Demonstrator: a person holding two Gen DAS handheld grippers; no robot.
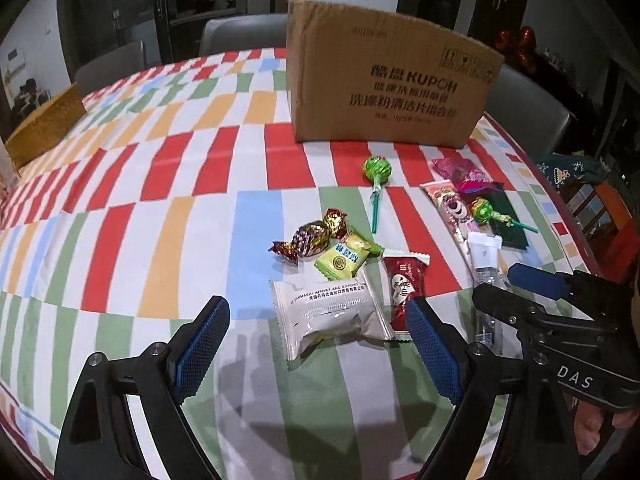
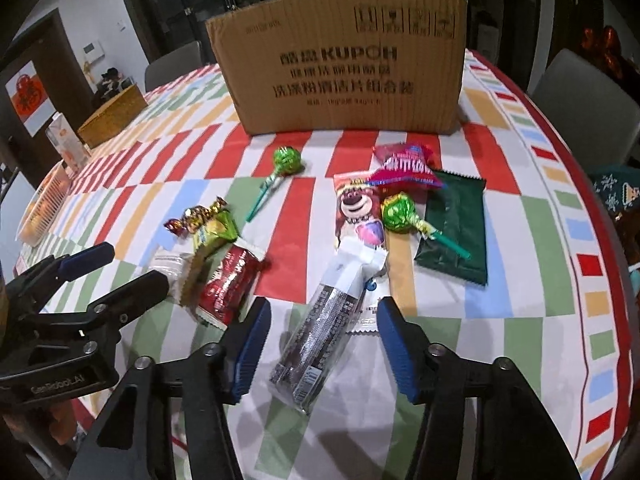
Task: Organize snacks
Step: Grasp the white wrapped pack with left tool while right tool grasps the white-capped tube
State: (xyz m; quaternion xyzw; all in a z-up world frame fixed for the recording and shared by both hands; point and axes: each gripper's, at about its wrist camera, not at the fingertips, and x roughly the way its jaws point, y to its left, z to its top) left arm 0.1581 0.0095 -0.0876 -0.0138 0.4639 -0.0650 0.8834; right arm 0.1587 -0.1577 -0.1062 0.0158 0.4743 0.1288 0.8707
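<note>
Snacks lie scattered on the checked tablecloth in front of a cardboard box (image 1: 384, 76), also in the right wrist view (image 2: 340, 64). My left gripper (image 1: 318, 316) is open around a white wrapped cake (image 1: 330, 316), with a red packet (image 1: 402, 288) beside its right finger. My right gripper (image 2: 324, 322) is open around a long clear-and-white packet (image 2: 320, 324). Further off lie a green lollipop (image 1: 377, 171), a foil candy (image 1: 310, 236), a yellow-green packet (image 1: 344, 256), a bear packet (image 2: 356, 204), a second lollipop (image 2: 400, 214), a dark green packet (image 2: 456, 224) and a pink packet (image 2: 404, 166).
A woven yellow box (image 1: 44, 128) stands at the far left of the table. Grey chairs (image 1: 240, 32) stand behind the table. The table's edge (image 2: 592, 240) curves down the right side. A white basket (image 2: 44, 208) sits at the left edge.
</note>
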